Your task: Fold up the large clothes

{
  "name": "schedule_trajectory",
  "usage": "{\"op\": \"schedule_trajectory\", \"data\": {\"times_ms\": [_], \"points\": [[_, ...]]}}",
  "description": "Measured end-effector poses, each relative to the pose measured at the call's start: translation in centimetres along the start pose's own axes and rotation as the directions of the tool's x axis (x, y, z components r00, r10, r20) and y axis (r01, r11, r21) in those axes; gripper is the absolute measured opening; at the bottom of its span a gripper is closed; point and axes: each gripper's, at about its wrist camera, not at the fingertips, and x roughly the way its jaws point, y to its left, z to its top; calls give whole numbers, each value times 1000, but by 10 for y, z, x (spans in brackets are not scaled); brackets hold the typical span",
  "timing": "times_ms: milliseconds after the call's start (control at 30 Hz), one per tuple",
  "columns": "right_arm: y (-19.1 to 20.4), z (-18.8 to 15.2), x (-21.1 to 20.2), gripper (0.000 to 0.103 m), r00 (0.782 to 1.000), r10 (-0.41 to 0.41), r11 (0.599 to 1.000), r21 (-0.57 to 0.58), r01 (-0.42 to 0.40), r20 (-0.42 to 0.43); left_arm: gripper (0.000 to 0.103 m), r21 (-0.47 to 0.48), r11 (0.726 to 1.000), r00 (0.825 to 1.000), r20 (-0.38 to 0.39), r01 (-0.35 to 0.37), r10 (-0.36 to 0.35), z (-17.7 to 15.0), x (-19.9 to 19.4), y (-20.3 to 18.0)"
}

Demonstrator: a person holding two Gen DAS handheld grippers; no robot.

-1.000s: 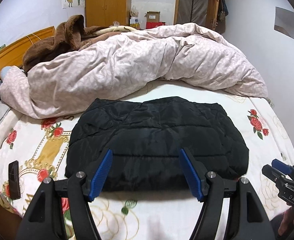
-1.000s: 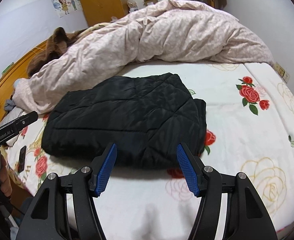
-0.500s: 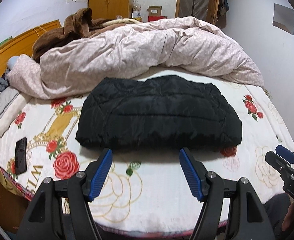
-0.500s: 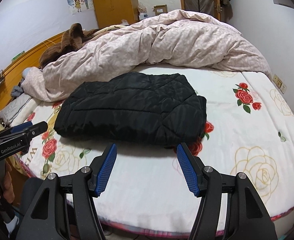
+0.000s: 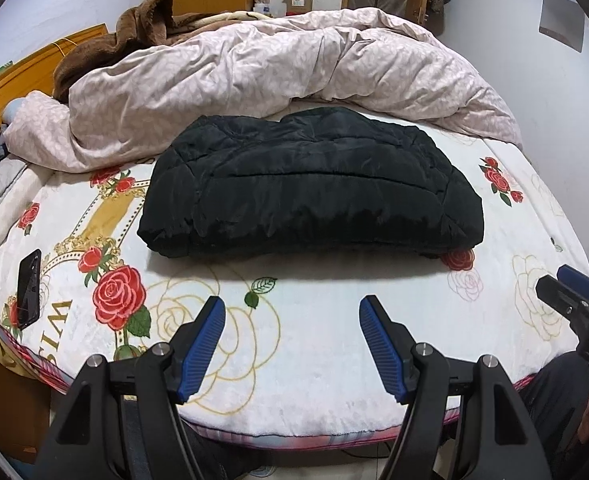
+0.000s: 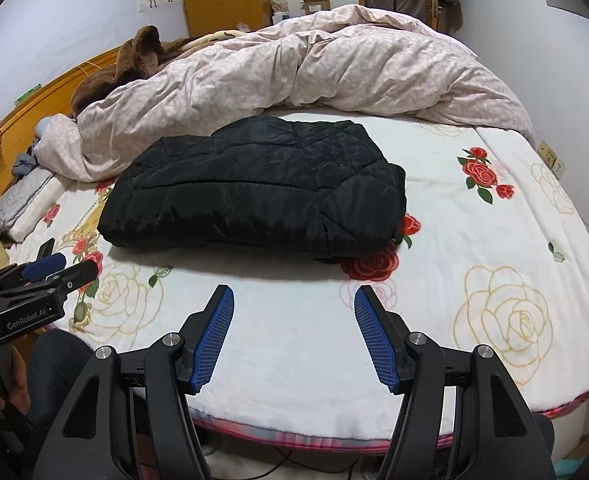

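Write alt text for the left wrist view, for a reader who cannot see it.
A folded black jacket lies on a rose-patterned bed, with the open left gripper pulled back short of it, holding nothing. A rumpled pink duvet is heaped behind the jacket, a black phone lies at the bed's left edge, and the right gripper pokes in at far right.

A pink duvet (image 5: 286,68) lies bunched across the bed (image 5: 334,320). A brown blanket (image 5: 134,32) sits behind it. A black phone (image 5: 28,290) rests near the bed's left edge.

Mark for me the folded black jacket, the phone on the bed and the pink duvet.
folded black jacket (image 5: 314,192): left wrist view, middle of its top panel.
phone (image 5: 29,288): left wrist view, middle of its dark face, near the bed's left edge.
pink duvet (image 6: 294,76): right wrist view, middle of the crumpled heap behind the jacket.
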Motion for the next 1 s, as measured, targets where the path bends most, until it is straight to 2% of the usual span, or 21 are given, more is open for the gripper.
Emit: {"op": "schedule_trajectory", "data": {"times_ms": [400,1000], "points": [[2,0,6,63,1000,1,1000,-18,-1,-19,71,-57,998,1000,-9,-1,1,0,5,9],[2,-2,8,63,1000,0,1000,-18,0,-25,71,-59,998,1000,8,18,-18,-1,2,7]]}}
